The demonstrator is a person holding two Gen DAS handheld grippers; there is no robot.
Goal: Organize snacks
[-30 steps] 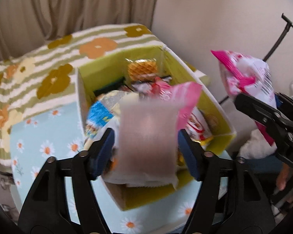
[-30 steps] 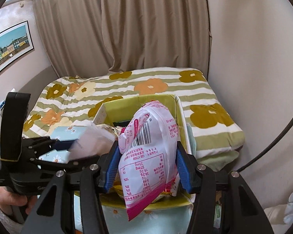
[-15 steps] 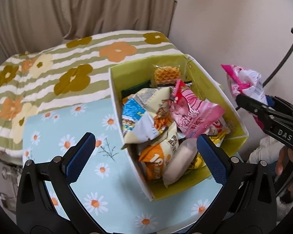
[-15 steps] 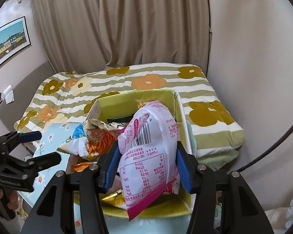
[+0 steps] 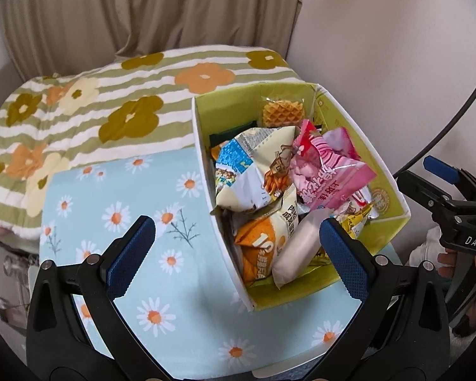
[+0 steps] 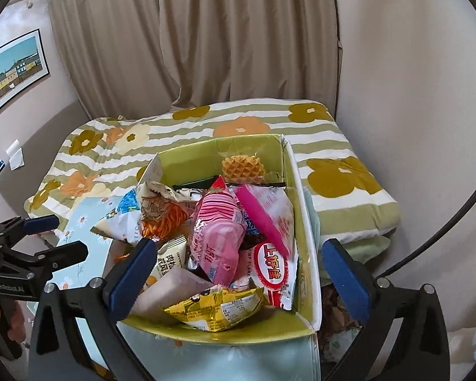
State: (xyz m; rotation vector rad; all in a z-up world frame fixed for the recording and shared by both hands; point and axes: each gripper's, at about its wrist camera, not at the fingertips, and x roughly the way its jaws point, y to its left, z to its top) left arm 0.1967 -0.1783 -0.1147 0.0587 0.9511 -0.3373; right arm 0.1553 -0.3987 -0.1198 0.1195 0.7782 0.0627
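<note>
We saw the snacks piled in the green box on the daisy-print surface; left tool released, right tool opening, both empty. Sorting seemed nearly finished.

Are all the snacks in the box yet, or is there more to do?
Nearly done, it looks. The box is piled with snacks, like the pink bag and the waffle. The left gripper is open and empty; the right gripper's jaws are opening with nothing between them. No loose snacks show on the daisy cloth.
</note>
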